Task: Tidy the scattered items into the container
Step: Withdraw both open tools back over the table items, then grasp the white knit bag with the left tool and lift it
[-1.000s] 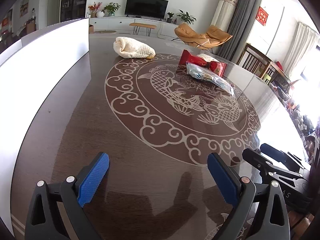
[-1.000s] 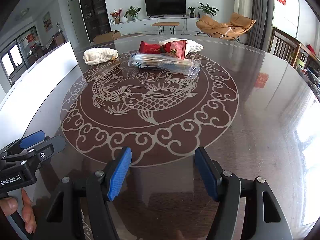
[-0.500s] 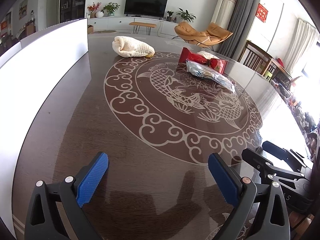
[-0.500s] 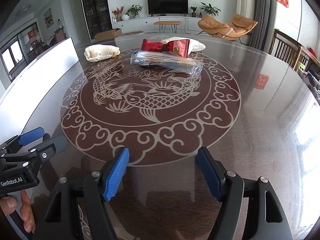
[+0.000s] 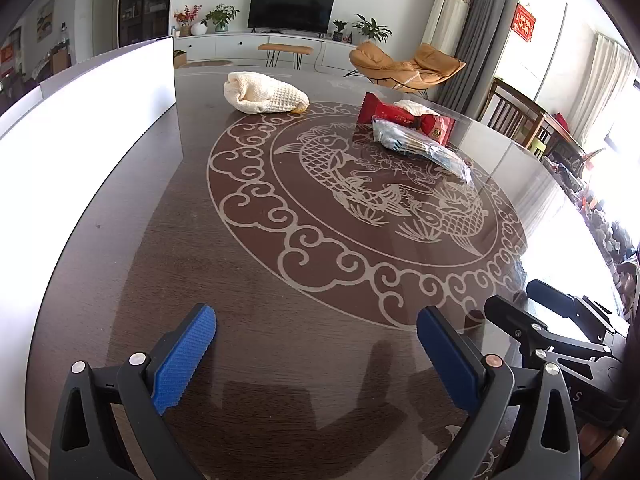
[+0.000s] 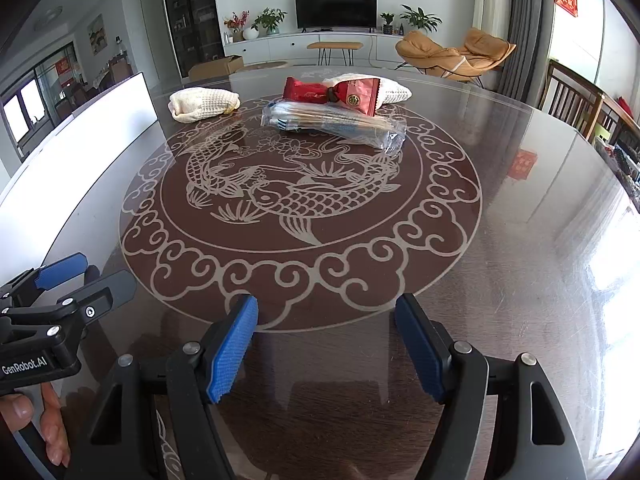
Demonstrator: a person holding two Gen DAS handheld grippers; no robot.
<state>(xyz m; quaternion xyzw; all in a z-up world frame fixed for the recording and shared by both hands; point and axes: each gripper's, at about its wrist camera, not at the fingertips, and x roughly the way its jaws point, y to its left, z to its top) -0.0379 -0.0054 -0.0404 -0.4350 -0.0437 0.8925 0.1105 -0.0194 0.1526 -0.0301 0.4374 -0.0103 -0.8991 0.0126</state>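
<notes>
Scattered items first: a cream waffle-knit cloth (image 5: 266, 98), a red foil snack packet (image 6: 332, 94), a clear plastic bag of sticks (image 6: 334, 122) and a second cream cloth (image 6: 386, 88) all lie at the far side of the dark glass-topped fish-pattern table (image 6: 520, 240). Nothing's picked up yet. My left gripper (image 5: 316, 354) and right gripper (image 6: 326, 346) both hover spread wide, empty. White-walled container (image 5: 80, 128) stands on my left. Next, I reckon: reach forward, pinch the nearest bag.

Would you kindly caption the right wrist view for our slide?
Open right tool above fish-patterned table, facing red packet, clear sleeve, cream cloth.
</notes>
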